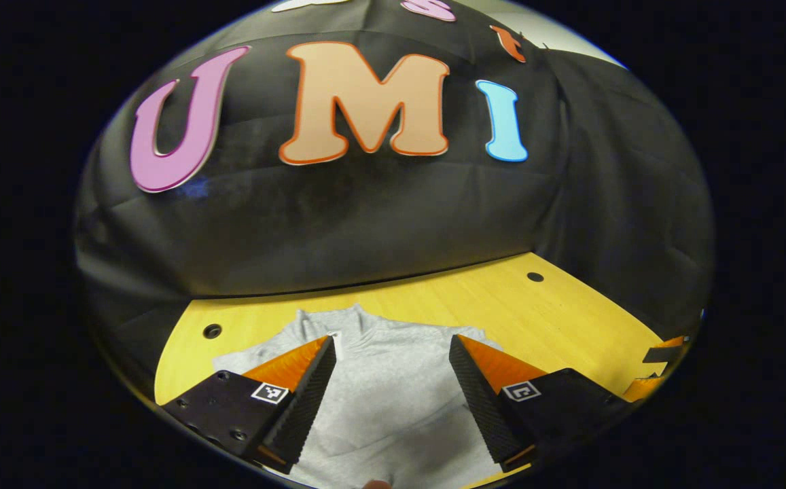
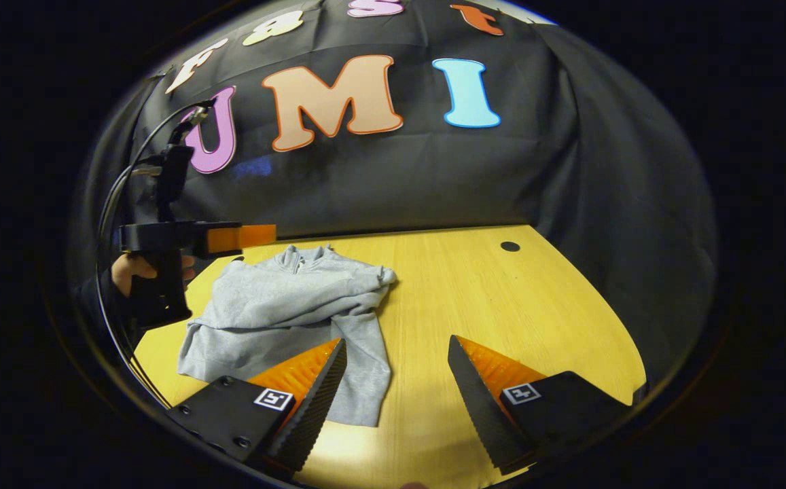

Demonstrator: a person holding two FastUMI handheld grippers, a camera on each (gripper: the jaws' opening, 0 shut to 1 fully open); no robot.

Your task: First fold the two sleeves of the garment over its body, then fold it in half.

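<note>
Right gripper view, left to right: left gripper (image 2: 257, 236) is held up at the far left over the table edge, hand (image 2: 136, 268) on its black grip, cable (image 2: 121, 183) looping up behind it. Only one orange finger (image 2: 236, 236) shows side-on there, so its gap can't be read from that view. Next: grey sweatshirt (image 2: 294, 305) flat on the yellow wood-grain table (image 2: 501, 312), soft fleece knit, zip collar (image 2: 304, 257) toward the black cloth wall (image 2: 433, 176). Both sleeves lie bunched across the body, one cuff near the right shoulder. Right gripper (image 2: 393, 377) hangs above the sweatshirt's near-right hem, fingers spread wide, nothing between them. Round hole (image 2: 509, 246) in the tabletop farther right, well apart from the fabric.

Left gripper view: left gripper (image 1: 393, 370) fingers wide apart, empty, above the sweatshirt (image 1: 393, 387). Finger pads (image 1: 308, 401) are black ribbed rubber on orange wedges. Holes (image 1: 212, 331) on either side of the garment.
</note>
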